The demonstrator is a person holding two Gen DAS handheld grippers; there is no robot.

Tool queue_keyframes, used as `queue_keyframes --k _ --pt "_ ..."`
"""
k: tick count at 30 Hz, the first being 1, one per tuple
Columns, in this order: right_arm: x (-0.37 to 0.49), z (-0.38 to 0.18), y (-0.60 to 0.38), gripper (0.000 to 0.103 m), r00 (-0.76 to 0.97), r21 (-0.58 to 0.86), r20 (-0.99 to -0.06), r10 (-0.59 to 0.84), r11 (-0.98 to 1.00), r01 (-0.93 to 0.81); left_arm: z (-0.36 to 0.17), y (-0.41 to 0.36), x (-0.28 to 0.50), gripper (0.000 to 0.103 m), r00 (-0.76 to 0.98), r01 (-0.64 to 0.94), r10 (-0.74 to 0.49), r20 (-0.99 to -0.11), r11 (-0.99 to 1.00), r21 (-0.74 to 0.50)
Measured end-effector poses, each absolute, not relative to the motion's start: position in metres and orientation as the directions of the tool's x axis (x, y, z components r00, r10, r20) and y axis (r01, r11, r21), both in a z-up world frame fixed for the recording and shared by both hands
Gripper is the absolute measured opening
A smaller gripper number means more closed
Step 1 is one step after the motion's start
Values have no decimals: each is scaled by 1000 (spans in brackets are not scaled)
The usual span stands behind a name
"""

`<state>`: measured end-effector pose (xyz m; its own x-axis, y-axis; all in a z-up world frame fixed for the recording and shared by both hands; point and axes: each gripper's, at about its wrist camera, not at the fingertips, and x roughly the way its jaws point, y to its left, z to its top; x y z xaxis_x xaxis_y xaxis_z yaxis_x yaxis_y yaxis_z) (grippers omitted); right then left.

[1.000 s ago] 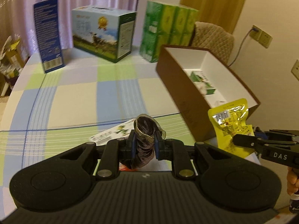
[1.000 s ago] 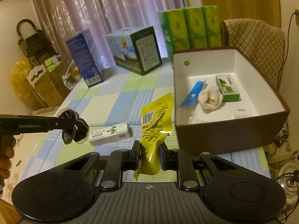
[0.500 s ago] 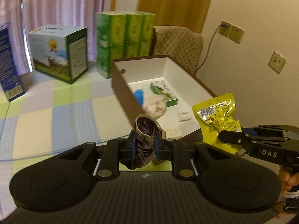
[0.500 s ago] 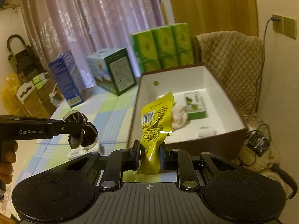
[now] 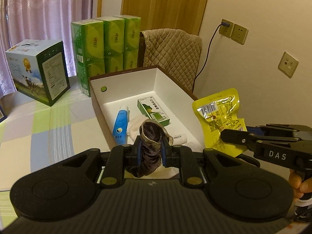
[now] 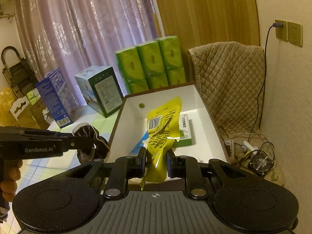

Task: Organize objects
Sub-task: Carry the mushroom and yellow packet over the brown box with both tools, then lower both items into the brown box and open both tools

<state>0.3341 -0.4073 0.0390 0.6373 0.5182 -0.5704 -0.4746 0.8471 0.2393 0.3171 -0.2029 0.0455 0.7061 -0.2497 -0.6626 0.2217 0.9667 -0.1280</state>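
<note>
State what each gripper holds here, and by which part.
Left gripper pinches the dark scrunchie across its bunched middle. Right gripper clamps the yellow snack pouch near its lower end.

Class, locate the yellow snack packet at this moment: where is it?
The yellow snack packet is clamped in the right gripper, held in the air above the near end of the brown box.
</note>
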Motion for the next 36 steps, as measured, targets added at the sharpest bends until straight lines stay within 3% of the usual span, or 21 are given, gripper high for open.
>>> queue_keyframes --k 36 --pt "445 -17 -390 17 571 286 -656 495 862 -419 -27 -226 430 17 562 195 -210 -800 974 -119"
